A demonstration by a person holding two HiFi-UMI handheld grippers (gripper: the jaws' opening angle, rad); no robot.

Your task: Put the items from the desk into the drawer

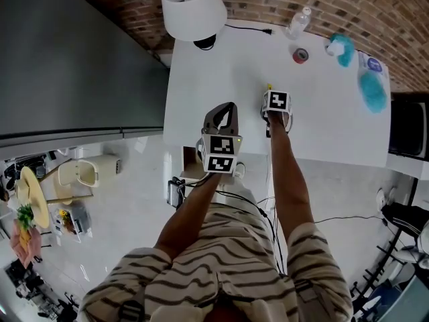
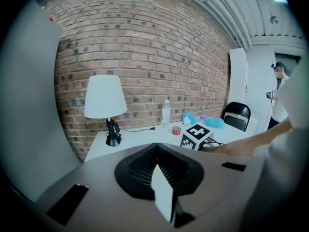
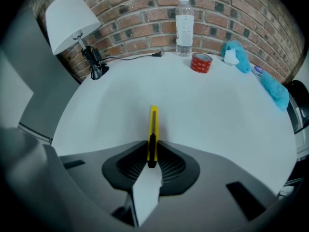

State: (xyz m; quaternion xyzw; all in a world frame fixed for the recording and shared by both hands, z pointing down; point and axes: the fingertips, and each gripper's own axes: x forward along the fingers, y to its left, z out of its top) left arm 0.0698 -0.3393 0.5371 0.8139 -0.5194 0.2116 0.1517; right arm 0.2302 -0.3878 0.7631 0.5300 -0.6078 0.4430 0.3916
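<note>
My right gripper [image 3: 152, 148] is shut on a yellow utility knife [image 3: 153, 124], whose body sticks forward out of the jaws just above the white desk [image 3: 116, 100]. In the head view that gripper [image 1: 269, 91] hangs over the desk's middle, with a sliver of the knife [image 1: 269, 85] showing. My left gripper [image 1: 229, 107] hovers at the desk's near edge, and in its own view the left gripper [image 2: 156, 146] is shut with nothing in it. A red tape roll [image 3: 201, 62] and a water bottle [image 3: 184, 19] stand at the back. No drawer shows clearly.
A white lamp [image 1: 193, 9] stands at the desk's back left corner, its cord running along the brick wall. Teal fluffy items [image 1: 342, 48] [image 1: 373, 89] lie at the far right. A black chair [image 2: 236, 114] is beyond the right end. A grey panel [image 1: 74, 59] borders the left.
</note>
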